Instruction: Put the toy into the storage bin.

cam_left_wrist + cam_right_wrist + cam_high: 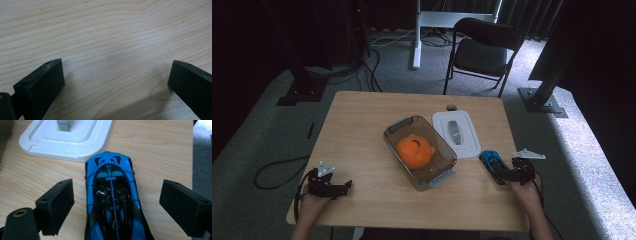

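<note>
**Two tools released, one astride the blue toy car**

Two tools rest on the wooden worktop [362, 130], each held in one of the person's hands at the near edge. The right tool [116, 195] sits at the near right of the worktop with its jaws spread wide and released; in the right gripper view the blue toy car [112, 202] lies between them, lengthwise along the tool's line of sight, with a clear gap of bare wood on either side, so neither jaw touches it. In the high view the car [490, 161] lies flat on the worktop, just beside the near right corner of the white lid [456, 133] and apart from it. The lid lies flat with its grey handle on top, its left edge close against the clear bin.

The clear bin [441, 176] stands at the middle of the worktop, set at a slant, with grey latches at its two short ends. An orange round toy [414, 150] lies inside it.

The left tool [343, 187] lies at the near left corner, well apart from the bin. The left gripper view shows its jaws parted wide, released, with bare wood grain between them.

Beyond the worktop a black folding chair [484, 50] stands on the grey carpet.
</note>
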Demonstrator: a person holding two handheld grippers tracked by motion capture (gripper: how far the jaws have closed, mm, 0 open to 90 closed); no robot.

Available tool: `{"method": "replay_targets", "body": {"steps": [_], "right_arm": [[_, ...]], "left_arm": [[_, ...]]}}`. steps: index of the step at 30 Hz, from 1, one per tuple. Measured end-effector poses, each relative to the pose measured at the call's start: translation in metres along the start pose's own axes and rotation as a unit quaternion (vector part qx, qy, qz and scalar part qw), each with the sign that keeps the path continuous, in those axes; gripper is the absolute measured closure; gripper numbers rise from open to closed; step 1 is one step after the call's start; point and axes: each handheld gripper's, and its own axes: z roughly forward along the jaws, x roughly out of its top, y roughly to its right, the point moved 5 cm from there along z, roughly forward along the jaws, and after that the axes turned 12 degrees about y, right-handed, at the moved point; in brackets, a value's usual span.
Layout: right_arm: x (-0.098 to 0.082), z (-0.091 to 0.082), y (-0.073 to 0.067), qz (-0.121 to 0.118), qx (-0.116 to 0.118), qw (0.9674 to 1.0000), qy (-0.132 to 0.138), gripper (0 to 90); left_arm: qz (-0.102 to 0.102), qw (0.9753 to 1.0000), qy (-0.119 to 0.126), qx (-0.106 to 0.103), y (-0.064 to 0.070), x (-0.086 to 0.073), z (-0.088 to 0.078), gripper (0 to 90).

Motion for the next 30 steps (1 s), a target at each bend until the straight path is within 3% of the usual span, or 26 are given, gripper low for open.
{"method": "replay_targets", "body": {"steps": [8, 20, 30], "right_arm": [[-0.003, 0.016, 0.000, -0.004, 0.014, 0.9996, -0.023, 11.7], [-0.012, 0.035, -0.003, -0.037, 0.006, 0.9973, -0.064, 12.4], [-0.015, 0.041, -0.003, -0.061, 0.000, 0.9951, -0.077, 15.5]], "left_arm": [[-0.002, 1.0000, 0.000, 0.004, -0.001, 0.001, 0.001, 1.1], [-0.002, 1.0000, 0.000, 0.004, -0.001, 0.001, 0.001, 1.1], [-0.002, 1.0000, 0.000, 0.004, -0.001, 0.001, 0.001, 1.1]]}}
